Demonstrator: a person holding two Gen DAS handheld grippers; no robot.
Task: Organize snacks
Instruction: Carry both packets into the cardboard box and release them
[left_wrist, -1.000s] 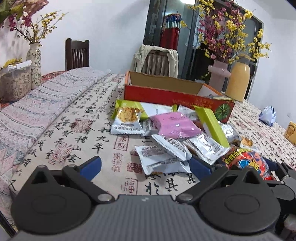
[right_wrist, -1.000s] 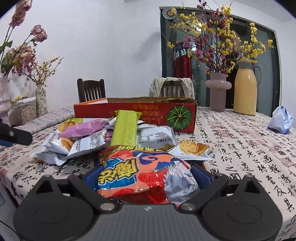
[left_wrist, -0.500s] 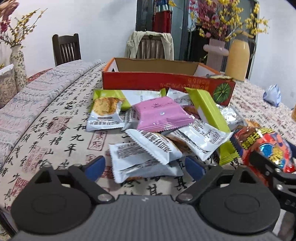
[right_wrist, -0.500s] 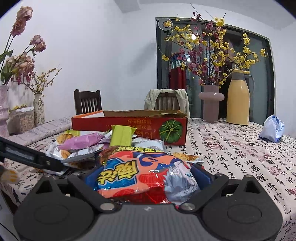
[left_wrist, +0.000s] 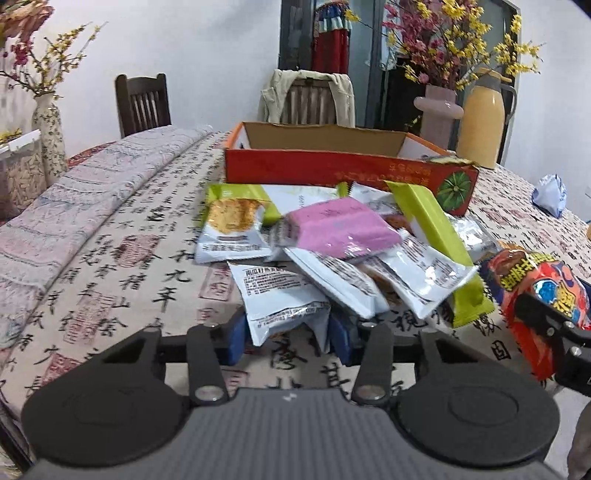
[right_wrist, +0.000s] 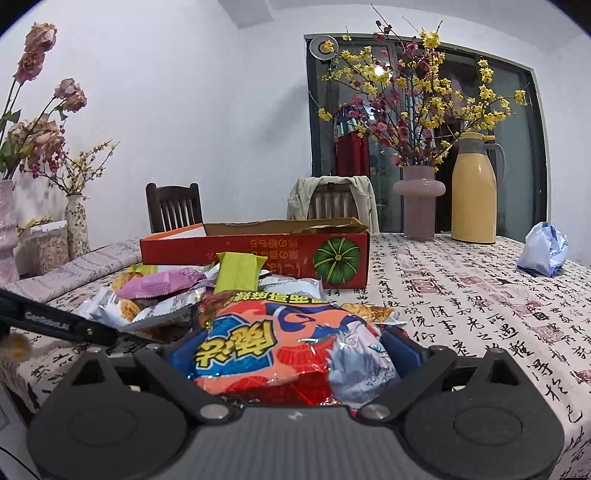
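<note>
A pile of snack packets lies on the table in front of an open red cardboard box (left_wrist: 332, 170). My left gripper (left_wrist: 286, 334) has closed its blue pads on the near edge of a white snack packet (left_wrist: 273, 291) at the front of the pile. A pink packet (left_wrist: 343, 227) and a green bar (left_wrist: 436, 236) lie on top. My right gripper (right_wrist: 291, 354) is shut on an orange and red snack bag (right_wrist: 277, 343), also seen at the right of the left wrist view (left_wrist: 535, 295). The red box shows in the right wrist view (right_wrist: 255, 254).
A pink vase with flowers (right_wrist: 419, 201) and a yellow thermos (right_wrist: 474, 188) stand at the back right. A crumpled blue-white bag (right_wrist: 543, 249) lies at the right. Two chairs (left_wrist: 144, 103) stand behind the table. A folded patterned cloth (left_wrist: 74, 206) covers the left side.
My left gripper has moved forward to the pile and closed from wide open onto the white packet. My right gripper has kept its hold on the orange bag and risen slightly.
</note>
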